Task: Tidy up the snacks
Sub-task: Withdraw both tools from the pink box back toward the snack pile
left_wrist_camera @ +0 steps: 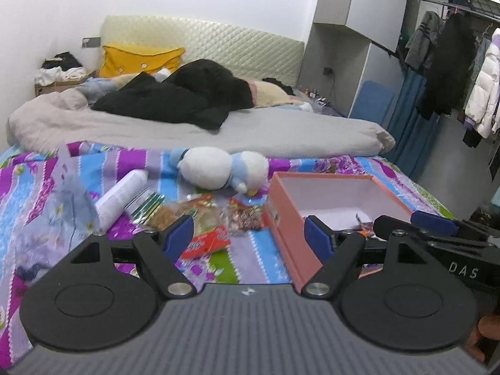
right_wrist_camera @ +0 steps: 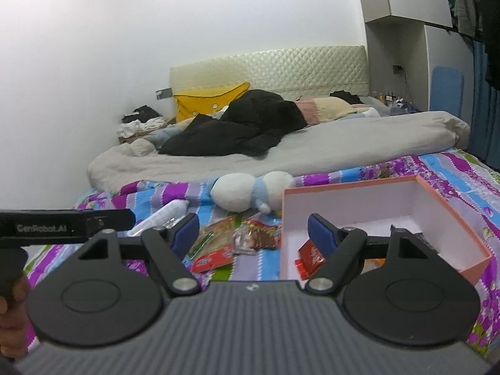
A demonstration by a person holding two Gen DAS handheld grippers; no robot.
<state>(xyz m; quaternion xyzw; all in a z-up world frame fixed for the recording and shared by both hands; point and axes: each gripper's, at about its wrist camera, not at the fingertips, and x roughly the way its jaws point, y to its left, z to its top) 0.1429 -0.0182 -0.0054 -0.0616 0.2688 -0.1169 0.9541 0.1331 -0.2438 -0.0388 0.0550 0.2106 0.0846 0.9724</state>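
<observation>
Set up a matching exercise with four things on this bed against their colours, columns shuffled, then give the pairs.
Things:
1. open box
2. cushion at the headboard
3. heap of clothes on the duvet
4. bottle lying beside the snacks

Colours:
A. black
B. white
C. pink outside, white inside
D. yellow

Pairs: 1-C, 2-D, 3-A, 4-B

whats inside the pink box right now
In the right wrist view the pink box holds a red snack packet at its near left corner, on the white floor. The right gripper's own frame covers the near right part, so anything lying there is hidden.
</observation>
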